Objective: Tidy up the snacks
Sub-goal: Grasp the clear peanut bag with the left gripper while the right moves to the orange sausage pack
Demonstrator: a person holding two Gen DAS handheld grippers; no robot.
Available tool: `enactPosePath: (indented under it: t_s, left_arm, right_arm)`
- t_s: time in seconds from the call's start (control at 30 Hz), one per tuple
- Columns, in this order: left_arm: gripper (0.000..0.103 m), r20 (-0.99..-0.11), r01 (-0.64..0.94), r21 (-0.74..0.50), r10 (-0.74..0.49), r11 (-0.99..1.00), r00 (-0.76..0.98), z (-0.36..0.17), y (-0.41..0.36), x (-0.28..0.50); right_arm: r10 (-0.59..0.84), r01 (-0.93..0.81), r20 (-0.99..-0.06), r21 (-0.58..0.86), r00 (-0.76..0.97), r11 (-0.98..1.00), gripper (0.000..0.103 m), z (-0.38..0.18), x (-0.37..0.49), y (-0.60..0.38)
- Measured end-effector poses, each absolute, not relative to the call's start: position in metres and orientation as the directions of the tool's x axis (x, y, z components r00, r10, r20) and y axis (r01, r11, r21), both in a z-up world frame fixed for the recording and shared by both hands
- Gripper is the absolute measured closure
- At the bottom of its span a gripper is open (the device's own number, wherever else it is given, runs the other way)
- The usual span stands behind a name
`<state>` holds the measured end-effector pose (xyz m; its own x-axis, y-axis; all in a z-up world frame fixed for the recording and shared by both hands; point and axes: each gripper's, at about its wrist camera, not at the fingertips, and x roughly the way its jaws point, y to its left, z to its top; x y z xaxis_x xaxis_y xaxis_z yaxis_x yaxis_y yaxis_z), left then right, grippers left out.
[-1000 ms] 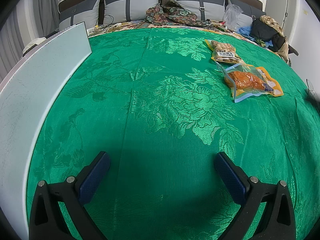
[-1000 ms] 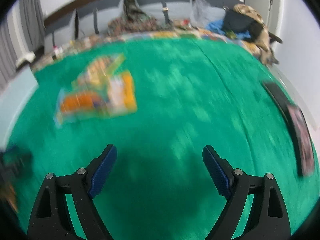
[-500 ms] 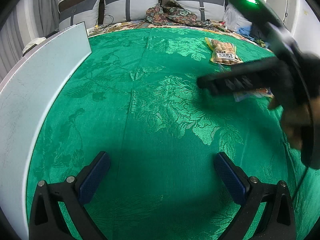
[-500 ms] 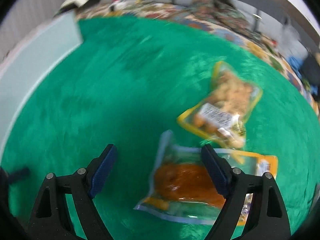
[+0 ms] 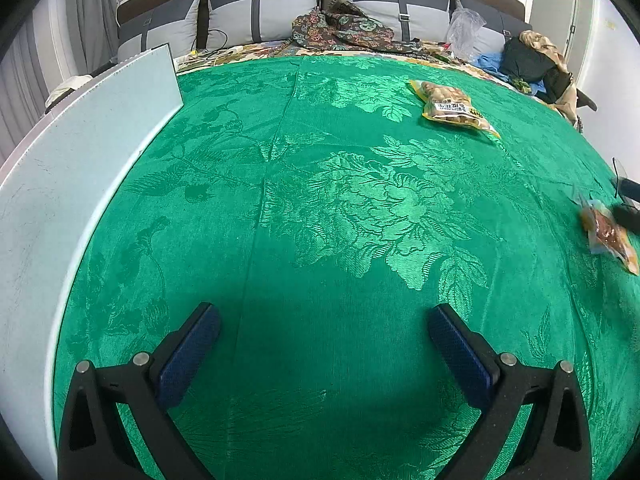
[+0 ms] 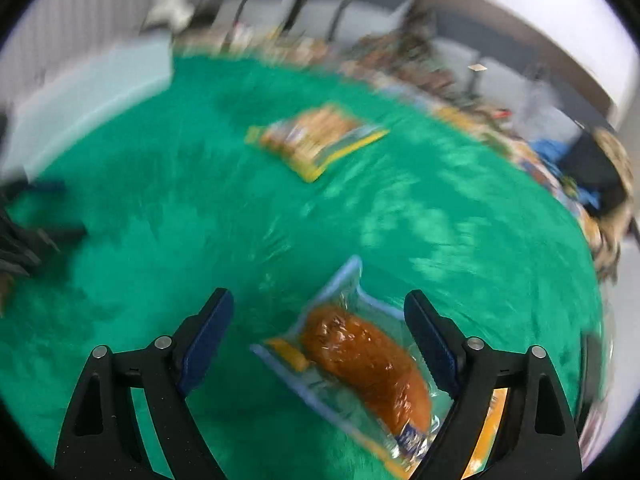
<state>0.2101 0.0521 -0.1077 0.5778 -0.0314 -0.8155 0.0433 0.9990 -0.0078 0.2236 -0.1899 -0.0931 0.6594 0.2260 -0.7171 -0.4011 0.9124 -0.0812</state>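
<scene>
Right tool (image 6: 318, 320): spread wide around clear plastic pouch of orange-brown snack (image 6: 362, 364), not gripping.
Left tool (image 5: 324, 334): released, empty over green patterned bedspread (image 5: 320, 208).

A clear vacuum-sealed snack pouch (image 6: 366, 364) with a blue border and orange edge, holding a glossy orange-brown piece of meat, is lying flat on the bed, tilted with its top toward 11 o'clock. A yellow-edged snack bag (image 5: 452, 106) of pale brown nuggets with a white label is lying flat farther up the bed, at about 11 o'clock from the pouch, well apart.
</scene>
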Motion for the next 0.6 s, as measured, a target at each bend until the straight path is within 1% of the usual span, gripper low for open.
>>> enactPosePath:
  t_s: [0.07,0.1,0.17,0.2,0.27,0.3,0.37,0.47,0.6]
  left_arm:
    - [0.0,-0.816,0.043,-0.008,-0.032,0.999,0.578,-0.108,0.052,0.21]
    - [0.0,-0.816,0.043,-0.008,-0.032,0.999,0.578,-0.108,0.052,0.21]
    - [0.0,-0.815,0.043,-0.008,-0.032,0.999,0.578,-0.108,0.052,0.21]
    - [0.0,-0.815,0.044,-0.008,-0.032,0.999,0.578,-0.108,0.052,0.21]
    - [0.0,-0.815,0.044,-0.007,-0.031,0.999,0.578,-0.108,0.052,0.211]
    - [0.0,-0.815,0.044,-0.008,-0.032,0.999,0.578,-0.108,0.052,0.21]
    - [0.0,-0.824,0.06,-0.007,-0.04,0.998,0.565,-0.107,0.05,0.216]
    - [0.001,-0.877,0.118,-0.016,-0.071,0.993,0.476,-0.104,0.037,0.249]
    - [0.001,-0.859,0.22,-0.067,-0.169,0.973,0.483,-0.072,0.005,0.3]
  right_arm:
    - [0.211,-0.288,-0.674,-0.004,0.708,0.958,0.013,-0.084,0.205,-0.214]
    - [0.178,-0.214,-0.667,0.028,0.724,0.976,0.013,-0.084,0.198,-0.227]
    - [0.12,-0.062,-0.682,0.11,0.722,0.992,0.013,-0.094,0.174,-0.246]
    - [0.132,-0.02,-0.688,0.168,0.713,0.986,0.013,-0.1,0.16,-0.252]
    - [0.196,-0.005,-0.683,0.271,0.703,0.963,0.013,-0.113,0.131,-0.253]
    - [0.206,-0.013,-0.684,0.276,0.7,0.961,0.013,-0.116,0.127,-0.251]
    - [0.205,-0.042,-0.705,0.241,0.679,0.97,0.014,-0.12,0.12,-0.237]
    - [0.179,-0.078,-0.761,0.167,0.624,0.983,0.014,-0.13,0.13,-0.225]
    - [0.164,-0.079,-0.759,0.147,0.63,0.986,0.013,-0.136,0.126,-0.233]
